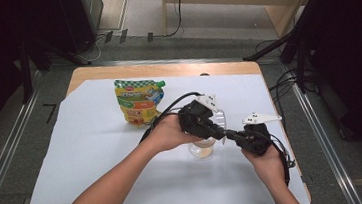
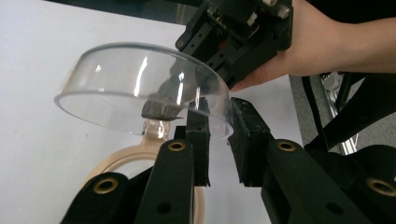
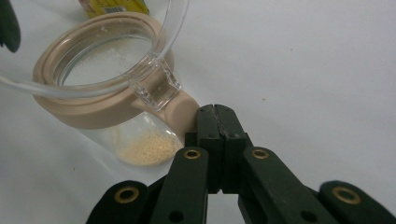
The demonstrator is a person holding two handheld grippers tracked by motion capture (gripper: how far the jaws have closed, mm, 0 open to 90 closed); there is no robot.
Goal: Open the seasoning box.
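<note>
A clear jar (image 3: 140,135) with a beige collar (image 3: 88,112) stands on the white sheet, a little pale grain (image 3: 147,150) in its bottom. Its clear domed lid (image 2: 130,79) is tilted up on its hinge (image 3: 156,86). My left gripper (image 2: 220,135) is shut on the lid's rim, one pad inside the dome and one outside. My right gripper (image 3: 215,114) is shut with nothing between its jaws, its tips against the collar's beige tab beside the hinge. In the high view both grippers meet over the jar (image 1: 202,149), the left gripper (image 1: 220,132) from the left, the right gripper (image 1: 232,135) from the right.
A yellow and green pouch (image 1: 139,102) stands behind and left of the jar. White paper (image 1: 98,155) covers the wooden table (image 1: 165,68). Cables trail from both grippers. Beyond the table lie floor rails, stands and dark equipment.
</note>
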